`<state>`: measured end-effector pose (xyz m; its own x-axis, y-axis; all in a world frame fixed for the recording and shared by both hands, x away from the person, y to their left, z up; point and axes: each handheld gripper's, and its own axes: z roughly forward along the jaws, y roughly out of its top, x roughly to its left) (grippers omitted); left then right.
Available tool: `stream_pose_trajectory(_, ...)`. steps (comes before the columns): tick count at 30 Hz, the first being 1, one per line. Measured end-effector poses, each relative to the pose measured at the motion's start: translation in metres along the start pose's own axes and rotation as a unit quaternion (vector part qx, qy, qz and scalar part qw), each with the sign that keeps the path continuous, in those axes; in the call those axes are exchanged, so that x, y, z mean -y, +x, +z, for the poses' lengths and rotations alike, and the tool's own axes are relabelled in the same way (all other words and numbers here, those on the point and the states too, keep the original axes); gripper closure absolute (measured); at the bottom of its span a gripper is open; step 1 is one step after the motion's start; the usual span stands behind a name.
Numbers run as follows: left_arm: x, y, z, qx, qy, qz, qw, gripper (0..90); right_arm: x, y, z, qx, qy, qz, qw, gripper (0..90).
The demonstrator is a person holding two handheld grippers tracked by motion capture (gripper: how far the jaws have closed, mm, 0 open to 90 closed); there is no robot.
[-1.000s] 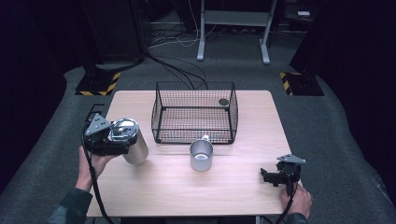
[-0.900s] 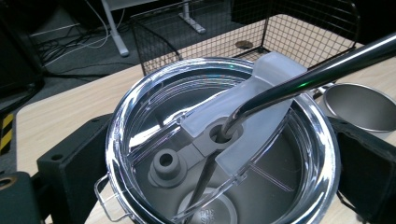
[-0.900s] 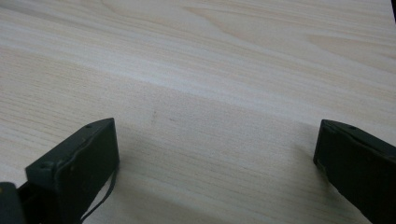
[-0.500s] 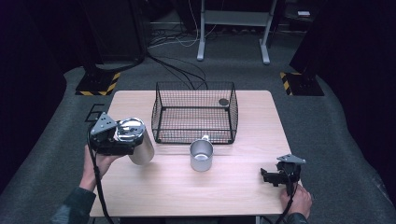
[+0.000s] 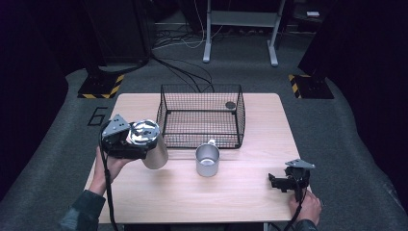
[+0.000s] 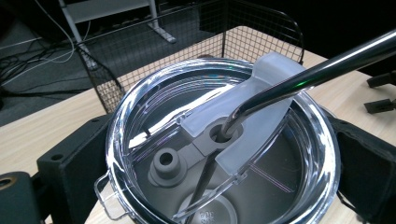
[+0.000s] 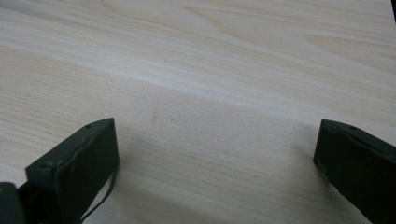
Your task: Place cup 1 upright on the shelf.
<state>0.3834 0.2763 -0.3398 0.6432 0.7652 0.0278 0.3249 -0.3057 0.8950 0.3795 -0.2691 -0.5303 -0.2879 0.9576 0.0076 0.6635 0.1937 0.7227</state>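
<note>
High view, left of centre: the left gripper clamps a steel tumbler near its lid, tilted and apparently clear of the table, just left of the wire basket, probably so it can clear the rim. In the left gripper view, a metal straw passes through the clear lid. A mug stands at frame centre. At lower right the right gripper rests with jaws wide and empty, likely parked out of the way
</note>
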Motion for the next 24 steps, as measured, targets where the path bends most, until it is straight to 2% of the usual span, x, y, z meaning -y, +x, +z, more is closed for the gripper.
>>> stream_pose_trajectory(9,-0.013,-0.008,0.007,0.017,-0.002,0.007,0.9998,4.1,0.0,0.0,0.0,0.001,-0.001,0.0,1.0,0.0)
stream_pose_trajectory(14,-0.018,-0.011,0.009,0.02,-0.005,0.009,0.9997,4.0,0.0,0.0,0.0,0.0,-0.001,0.0,1.0,0.0)
stream_pose_trajectory(24,-0.038,-0.015,0.016,0.025,-0.012,0.024,0.9993,4.0,0.0,0.0,0.0,0.001,0.001,-0.001,1.0,0.0)
